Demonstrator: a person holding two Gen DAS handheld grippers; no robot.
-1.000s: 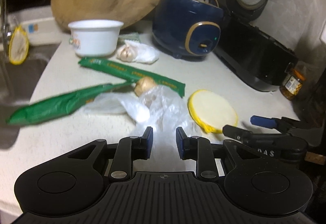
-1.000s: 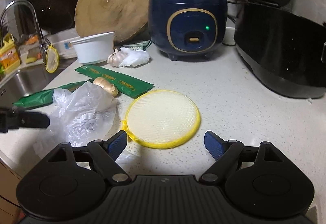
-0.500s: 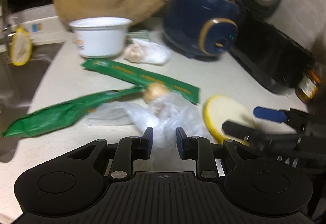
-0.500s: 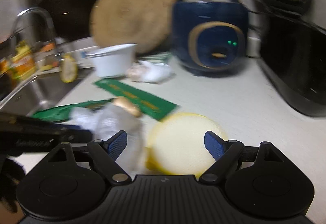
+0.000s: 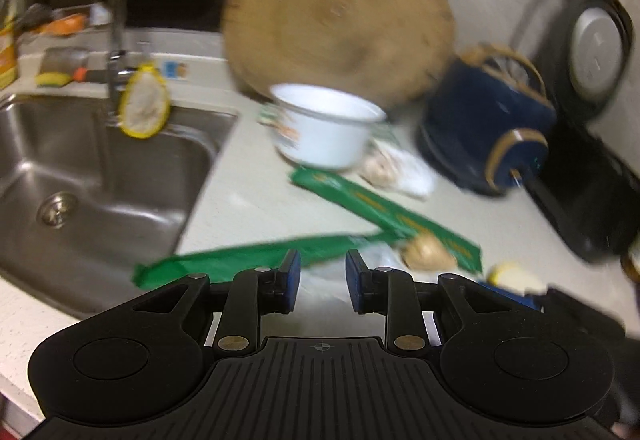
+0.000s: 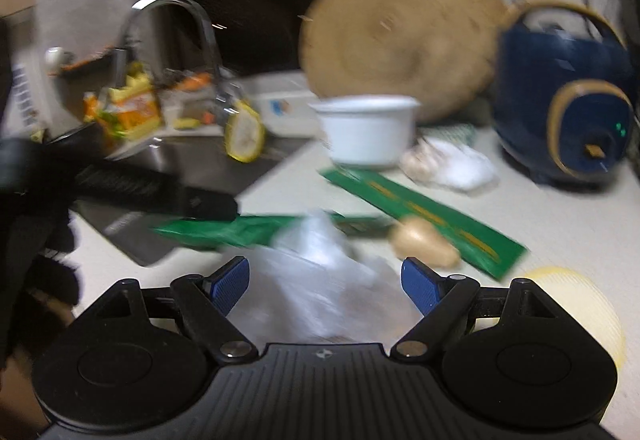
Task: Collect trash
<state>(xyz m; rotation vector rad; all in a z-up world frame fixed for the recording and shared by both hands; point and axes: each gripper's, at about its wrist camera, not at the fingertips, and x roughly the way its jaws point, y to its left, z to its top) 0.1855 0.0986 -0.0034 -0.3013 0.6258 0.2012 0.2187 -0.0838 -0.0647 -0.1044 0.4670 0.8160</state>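
Observation:
A crumpled clear plastic bag [image 6: 320, 272] lies on the counter between the fingers of my right gripper [image 6: 326, 282]. Its jaws are opening and the pads do not touch the bag. Just beyond the bag lie two green wrappers [image 6: 224, 230] [image 6: 432, 215] and a ginger piece [image 6: 424, 240]. My left gripper [image 5: 322, 280] stands half open near the long green wrapper [image 5: 240, 260], with the bag's edge [image 5: 372, 254] in front and nothing pressed. Both views are blurred.
A steel sink [image 5: 100, 179] with a faucet [image 5: 116, 19] is at the left. A white bowl [image 6: 368, 131], bagged garlic [image 6: 448, 159], a blue rice cooker [image 6: 560, 99] and a round wooden board [image 6: 400, 35] stand behind. A yellow mesh pad [image 6: 572, 304] lies at the right.
Both grippers have swung left, bringing the sink into view. The right gripper has left the yellow pad and now straddles the plastic bag, with its jaws slightly wider.

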